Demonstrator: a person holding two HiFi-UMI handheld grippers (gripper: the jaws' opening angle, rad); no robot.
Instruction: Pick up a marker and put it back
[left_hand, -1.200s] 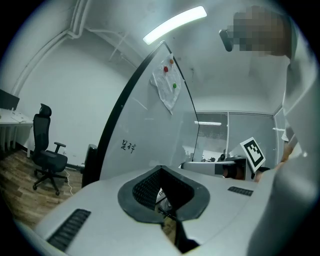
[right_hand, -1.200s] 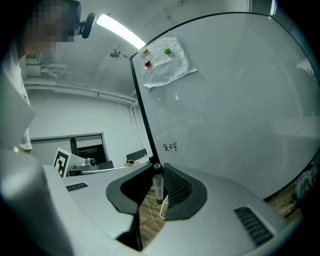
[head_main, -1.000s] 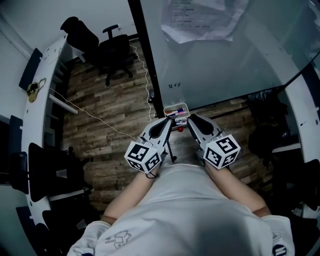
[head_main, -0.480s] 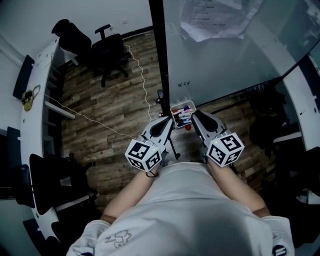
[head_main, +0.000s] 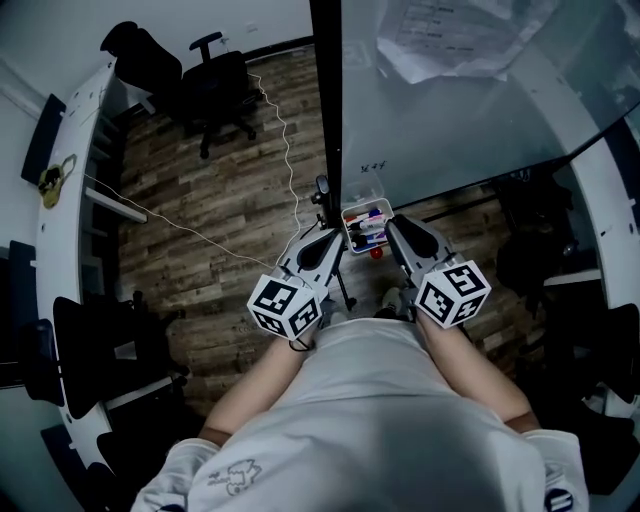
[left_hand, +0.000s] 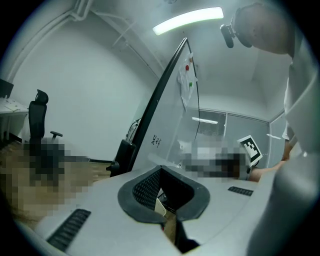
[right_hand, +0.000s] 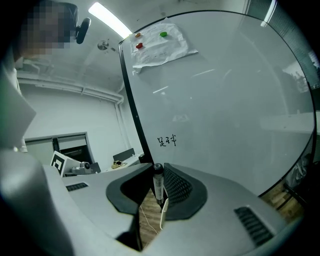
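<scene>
Glossy whiteboard (head_main: 450, 130); seemingly wooden floor (head_main: 220, 205).

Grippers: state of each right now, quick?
Left gripper: closed, nothing between its jaws.
Right gripper: closed on a marker.

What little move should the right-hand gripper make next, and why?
Probably ease the right gripper over the small white tray by the whiteboard and lower it. Its jaws are clamped on a slim black-capped marker, and the tray of other markers sits just beside its tip.
</scene>
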